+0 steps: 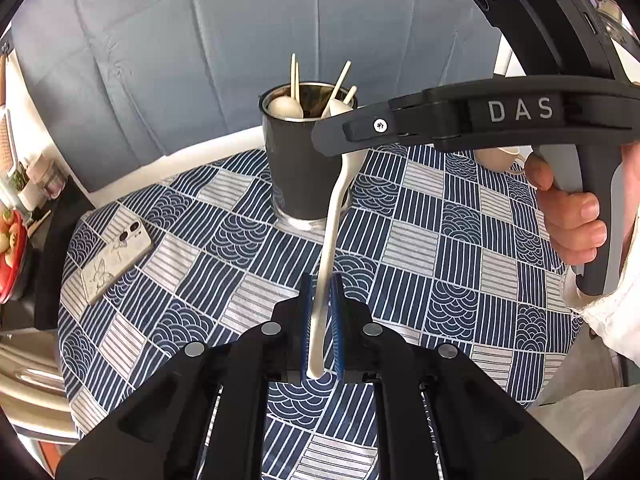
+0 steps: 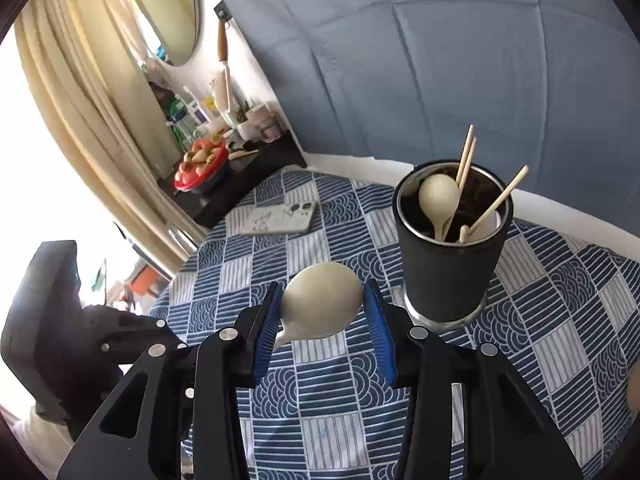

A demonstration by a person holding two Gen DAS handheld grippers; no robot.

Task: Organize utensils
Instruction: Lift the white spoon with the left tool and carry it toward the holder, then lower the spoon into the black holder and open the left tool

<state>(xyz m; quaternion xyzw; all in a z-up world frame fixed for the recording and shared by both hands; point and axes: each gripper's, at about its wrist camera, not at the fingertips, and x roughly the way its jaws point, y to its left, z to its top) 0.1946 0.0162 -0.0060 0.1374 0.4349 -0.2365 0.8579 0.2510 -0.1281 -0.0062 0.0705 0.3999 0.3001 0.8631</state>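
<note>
A cream spoon (image 1: 332,220) is held above the table. My left gripper (image 1: 322,300) is shut on its handle. My right gripper (image 2: 320,312) is closed around its bowl (image 2: 320,300), with both blue pads touching it. In the left wrist view the right gripper's body (image 1: 460,120) crosses over the spoon's bowl end and hides it. A black cup (image 1: 298,168) stands just behind the spoon, also seen in the right wrist view (image 2: 450,256) to the right of the gripper. It holds a cream spoon (image 2: 438,200) and several chopsticks (image 2: 496,200).
A phone (image 1: 116,256) in a pale case lies on the left of the blue patterned tablecloth (image 1: 440,248). A pale cup (image 1: 498,158) sits behind the right gripper. A red bowl of food (image 2: 202,164) and bottles stand on a dark side shelf. A grey quilted headboard (image 1: 180,60) is behind.
</note>
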